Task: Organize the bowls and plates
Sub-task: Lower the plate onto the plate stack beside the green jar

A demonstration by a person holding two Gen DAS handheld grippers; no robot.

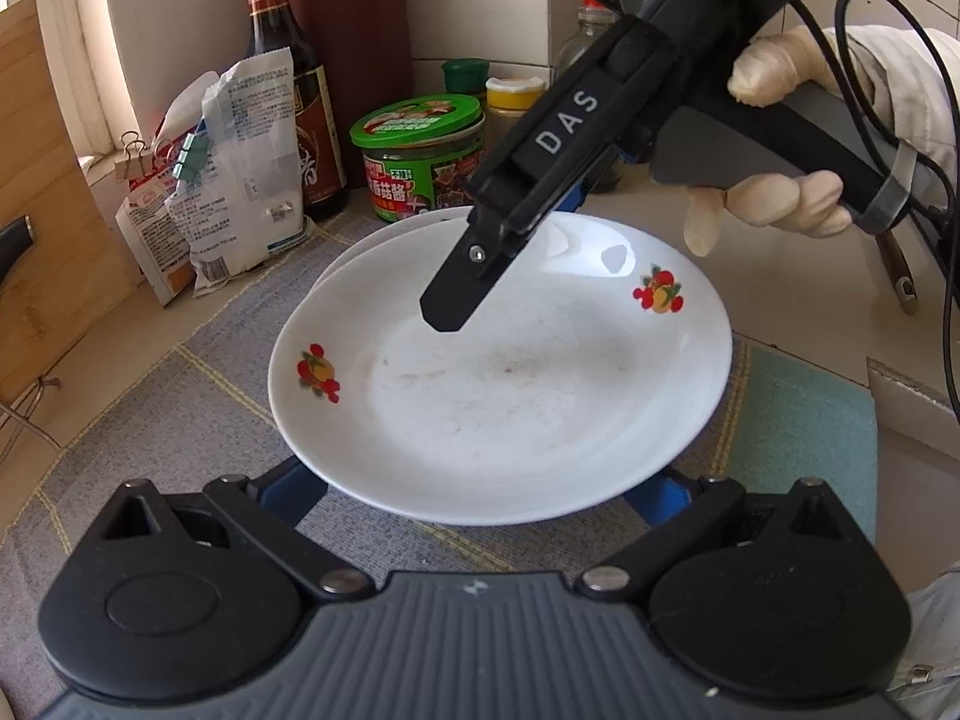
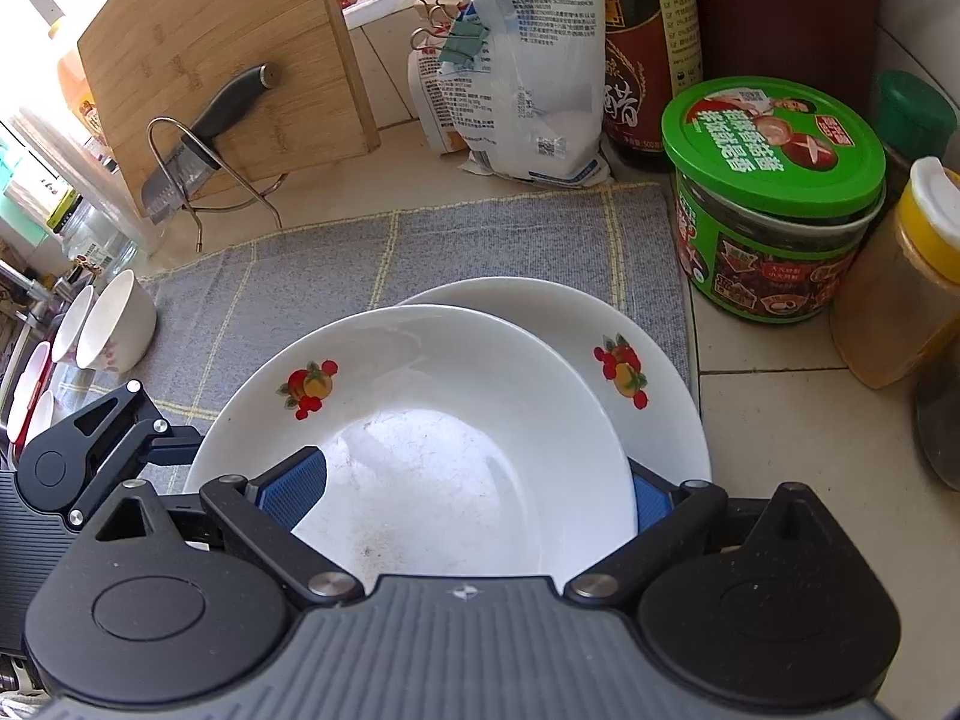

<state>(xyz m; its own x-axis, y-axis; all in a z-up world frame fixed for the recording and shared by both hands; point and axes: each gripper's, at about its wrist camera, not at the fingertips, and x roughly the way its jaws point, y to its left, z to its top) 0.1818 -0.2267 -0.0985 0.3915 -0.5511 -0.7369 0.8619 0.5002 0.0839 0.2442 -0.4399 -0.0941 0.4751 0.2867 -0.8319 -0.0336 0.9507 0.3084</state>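
A white plate with fruit prints (image 1: 498,384) lies on top of a second like plate (image 1: 360,246), offset from it, on a grey mat (image 1: 198,396). In the right wrist view the top plate (image 2: 420,420) overlaps the lower plate (image 2: 648,372). My left gripper (image 1: 480,492) is open, its blue pads (image 1: 294,495) under the near rim. My right gripper (image 2: 474,492) straddles the top plate's rim with one blue pad (image 2: 294,492) over the plate and the other below. In the left wrist view its finger (image 1: 462,294) hovers over the plate. White bowls (image 2: 114,324) stand at the left.
A green-lidded jar (image 2: 774,198), a yellow spice jar (image 2: 900,288), a soy sauce bottle (image 1: 288,84) and clipped bags (image 2: 522,72) crowd the back. A cutting board (image 2: 222,60) and a knife (image 2: 204,138) in a wire rack stand at the left.
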